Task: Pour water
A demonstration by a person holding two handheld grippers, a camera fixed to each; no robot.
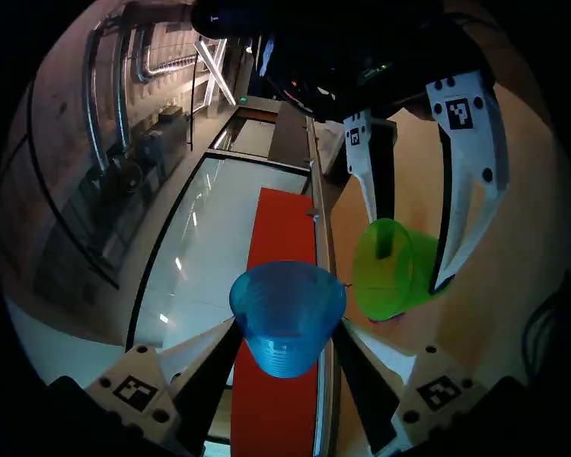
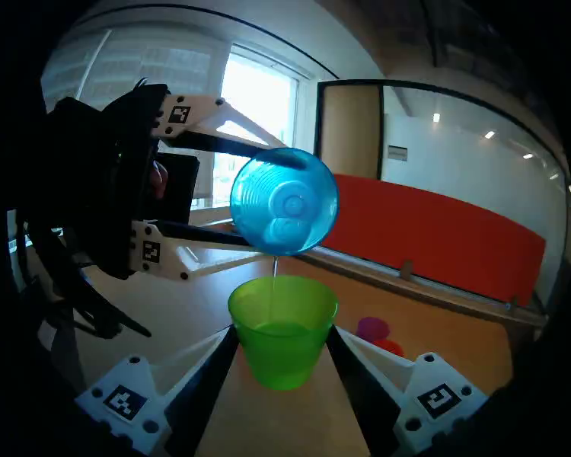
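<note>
My left gripper (image 1: 287, 326) is shut on a blue translucent cup (image 1: 287, 316), which it holds tipped over. In the right gripper view that blue cup (image 2: 284, 199) faces me mouth-first, held by the left gripper (image 2: 274, 199) coming in from the left. A thin stream of water (image 2: 275, 276) falls from its rim into a green cup (image 2: 283, 331). The right gripper (image 2: 283, 337) is shut on this green cup, held upright with some water inside. In the left gripper view the green cup (image 1: 392, 266) sits between the right gripper's (image 1: 407, 255) white fingers just beyond the blue cup.
Below both cups is a wooden table (image 2: 209, 305). A small purple cup (image 2: 374, 329) with something red beside it stands on the table behind the green cup. A red panel (image 2: 438, 228) and glass partition run behind the table. Black cables (image 2: 80, 297) hang at left.
</note>
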